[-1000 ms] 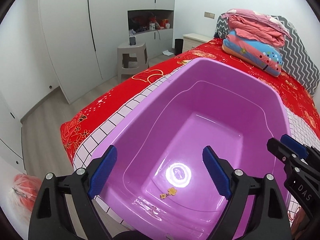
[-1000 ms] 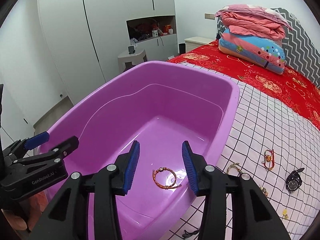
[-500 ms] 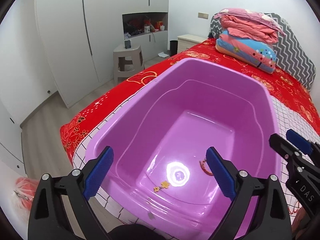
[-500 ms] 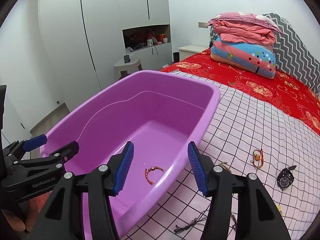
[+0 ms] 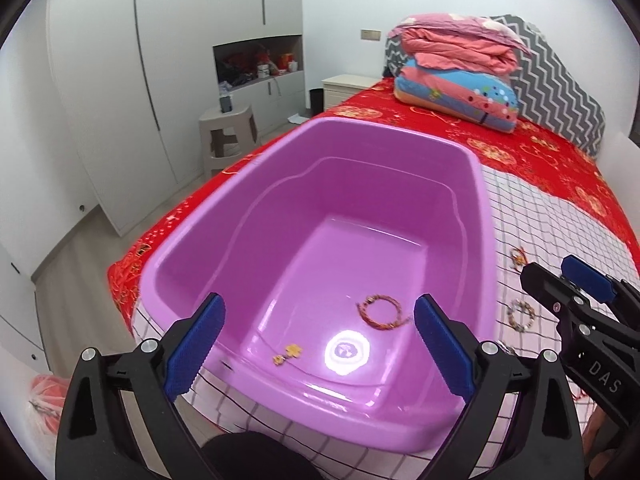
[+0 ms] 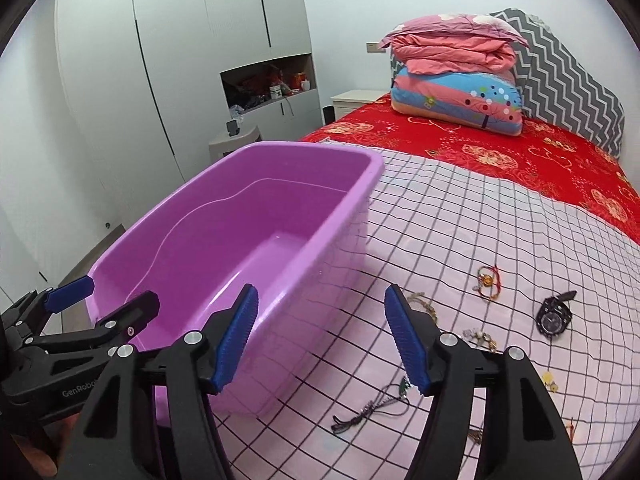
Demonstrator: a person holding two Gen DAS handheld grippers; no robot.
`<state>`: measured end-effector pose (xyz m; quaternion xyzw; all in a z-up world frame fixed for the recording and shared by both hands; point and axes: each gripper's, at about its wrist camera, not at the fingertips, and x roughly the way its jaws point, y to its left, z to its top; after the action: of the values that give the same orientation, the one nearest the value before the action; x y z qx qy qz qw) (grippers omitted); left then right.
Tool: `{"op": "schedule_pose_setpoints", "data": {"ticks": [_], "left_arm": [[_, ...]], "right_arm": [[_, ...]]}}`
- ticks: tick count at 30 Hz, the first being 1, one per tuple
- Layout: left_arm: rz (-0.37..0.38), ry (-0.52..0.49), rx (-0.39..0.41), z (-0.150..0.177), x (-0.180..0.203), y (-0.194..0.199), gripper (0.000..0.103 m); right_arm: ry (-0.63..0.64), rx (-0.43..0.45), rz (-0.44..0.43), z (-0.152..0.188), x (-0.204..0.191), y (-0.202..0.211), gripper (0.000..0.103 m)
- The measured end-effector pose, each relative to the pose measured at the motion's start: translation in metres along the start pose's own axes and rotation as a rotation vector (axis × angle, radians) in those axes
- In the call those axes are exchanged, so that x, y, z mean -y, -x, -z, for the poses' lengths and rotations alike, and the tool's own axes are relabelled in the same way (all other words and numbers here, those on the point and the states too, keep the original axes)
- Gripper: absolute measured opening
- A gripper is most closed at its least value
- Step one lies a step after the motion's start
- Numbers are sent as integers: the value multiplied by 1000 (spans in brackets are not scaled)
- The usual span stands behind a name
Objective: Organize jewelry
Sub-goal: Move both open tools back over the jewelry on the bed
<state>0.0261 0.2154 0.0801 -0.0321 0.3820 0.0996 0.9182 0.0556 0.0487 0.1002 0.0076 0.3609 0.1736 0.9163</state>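
Observation:
A purple plastic tub (image 5: 486,216) (image 6: 344,208) stands on the checked cloth on the bed. Inside it lie a red-gold woven bracelet (image 5: 382,312) and a small gold flower charm (image 5: 289,353). My left gripper (image 5: 320,344) is open and empty above the tub's near end. My right gripper (image 6: 322,340) is open and empty, over the tub's right wall and the cloth. On the cloth lie a red string bracelet (image 6: 489,280), a black watch (image 6: 554,318), a gold chain (image 6: 422,302), a beaded piece (image 6: 480,338), a dark cord necklace (image 6: 370,408) and a yellow charm (image 6: 551,382).
The checked cloth (image 6: 460,220) covers the near part of a red bedspread (image 6: 500,148). Folded quilts (image 6: 456,80) are stacked at the head. A grey stool (image 5: 228,136) and white wardrobe (image 5: 120,80) stand left of the bed. The bed's edge drops off left of the tub.
Both grippers have drawn back and to the right from the tub. The right gripper has opened wider and left the woven bracelet lying in the tub; loose jewelry on the cloth has come into view.

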Motion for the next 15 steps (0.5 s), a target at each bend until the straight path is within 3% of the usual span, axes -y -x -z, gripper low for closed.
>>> {"op": "schedule_pose_setpoints", "data": {"ticks": [15], "left_arm": [[126,-86,19,38,64,36,94]], "right_arm": [[-146,20,77,62,78,51,64]]}}
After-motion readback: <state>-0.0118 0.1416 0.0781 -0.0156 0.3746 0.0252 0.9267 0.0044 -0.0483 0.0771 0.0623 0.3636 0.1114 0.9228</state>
